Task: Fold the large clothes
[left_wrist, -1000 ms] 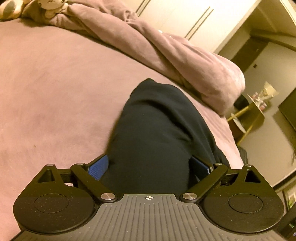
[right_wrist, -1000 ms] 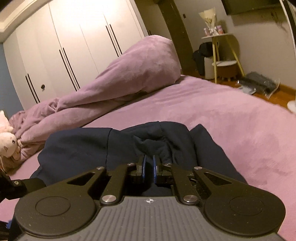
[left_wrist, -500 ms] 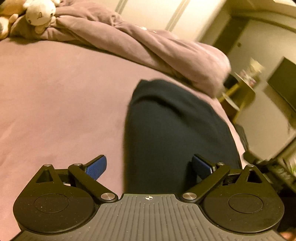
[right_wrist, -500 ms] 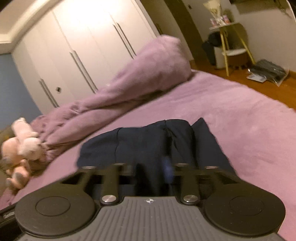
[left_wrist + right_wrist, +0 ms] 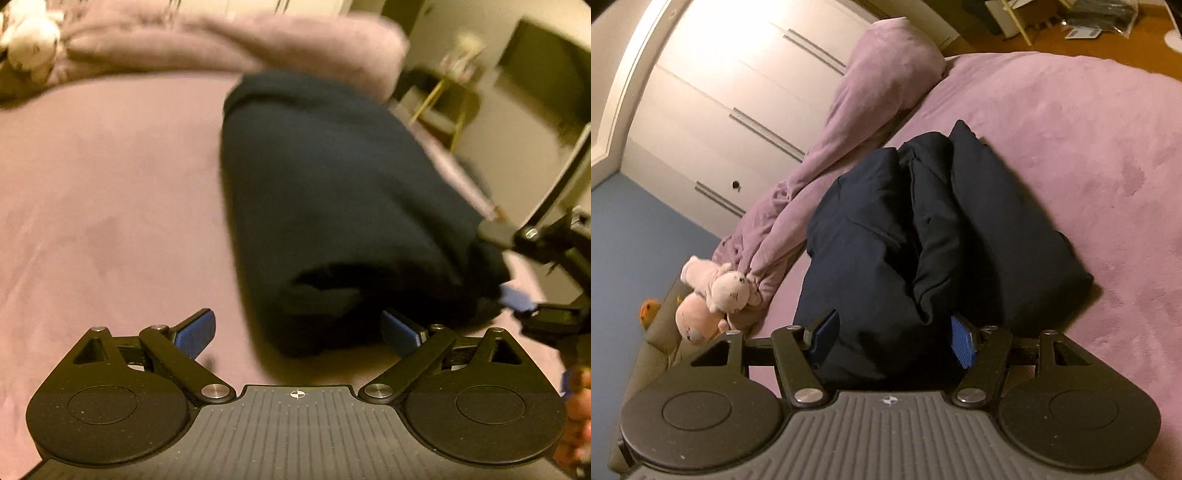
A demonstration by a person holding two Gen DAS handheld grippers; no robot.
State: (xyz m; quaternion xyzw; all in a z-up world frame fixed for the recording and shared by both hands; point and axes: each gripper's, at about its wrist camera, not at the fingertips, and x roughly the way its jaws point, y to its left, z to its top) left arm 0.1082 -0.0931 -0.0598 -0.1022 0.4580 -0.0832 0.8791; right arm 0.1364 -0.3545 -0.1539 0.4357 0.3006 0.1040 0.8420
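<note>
Fingers (image 5: pixel 961 341) of right gripper (image 5: pixel 892 341) just opened astride folded navy garment (image 5: pixel 923 236).

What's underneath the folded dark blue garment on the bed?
The dark blue garment lies directly on the purple bedspread, which shows all around it. Whatever sits beneath its folds is covered.

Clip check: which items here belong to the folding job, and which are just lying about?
Job:
- folded dark navy garment
- left gripper, open
- right gripper, open

Lying about:
- rumpled mauve blanket
- pale pink plush toys
- yellow-legged side table
</note>
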